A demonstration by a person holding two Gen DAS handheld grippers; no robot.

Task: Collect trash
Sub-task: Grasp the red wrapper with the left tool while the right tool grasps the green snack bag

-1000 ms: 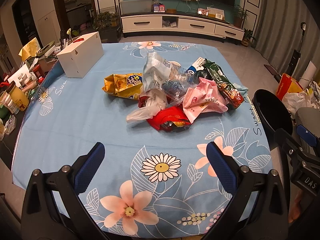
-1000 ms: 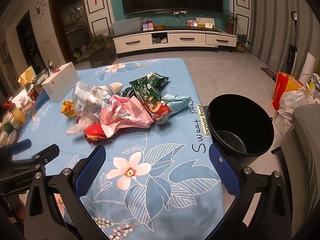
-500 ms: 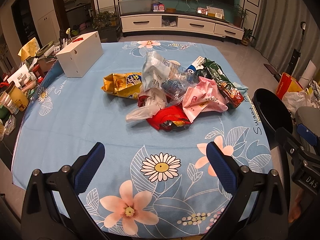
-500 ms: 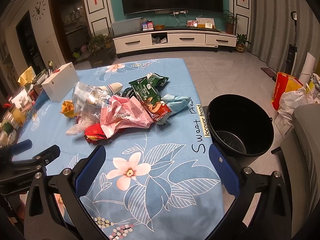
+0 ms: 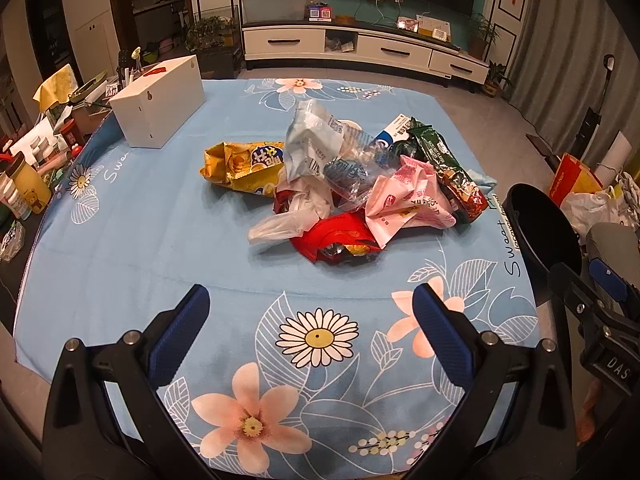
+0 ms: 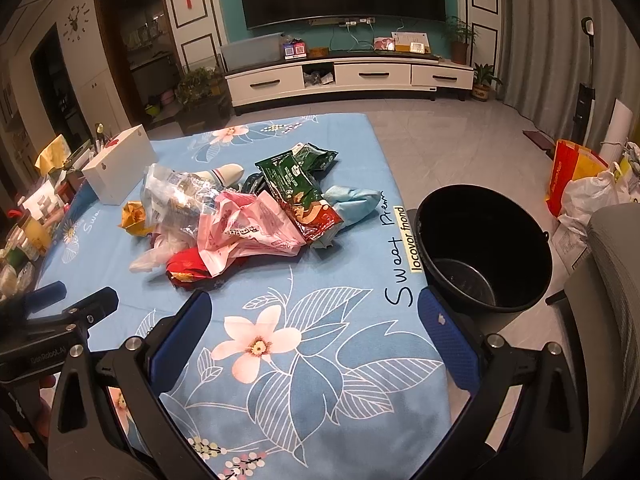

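Note:
A heap of wrappers lies mid-table on the blue floral cloth (image 5: 132, 220): a yellow chip bag (image 5: 244, 166), a clear plastic bag (image 5: 316, 144), a pink wrapper (image 5: 408, 200), a red wrapper (image 5: 336, 238), a green-and-red snack bag (image 5: 444, 160). The right wrist view shows the same pink wrapper (image 6: 248, 228) and green snack bag (image 6: 296, 184). A black bucket (image 6: 484, 248) stands beside the table's right edge. My left gripper (image 5: 310, 318) hangs open over the near part of the cloth, short of the heap. My right gripper (image 6: 314, 322) is open too, holding nothing.
A white box (image 5: 160, 100) sits at the table's far left. Jars and bottles (image 5: 24, 188) crowd a side surface left of the table. Bags (image 6: 584, 184) lie on the floor past the bucket. A grey chair (image 6: 612, 272) stands at the right.

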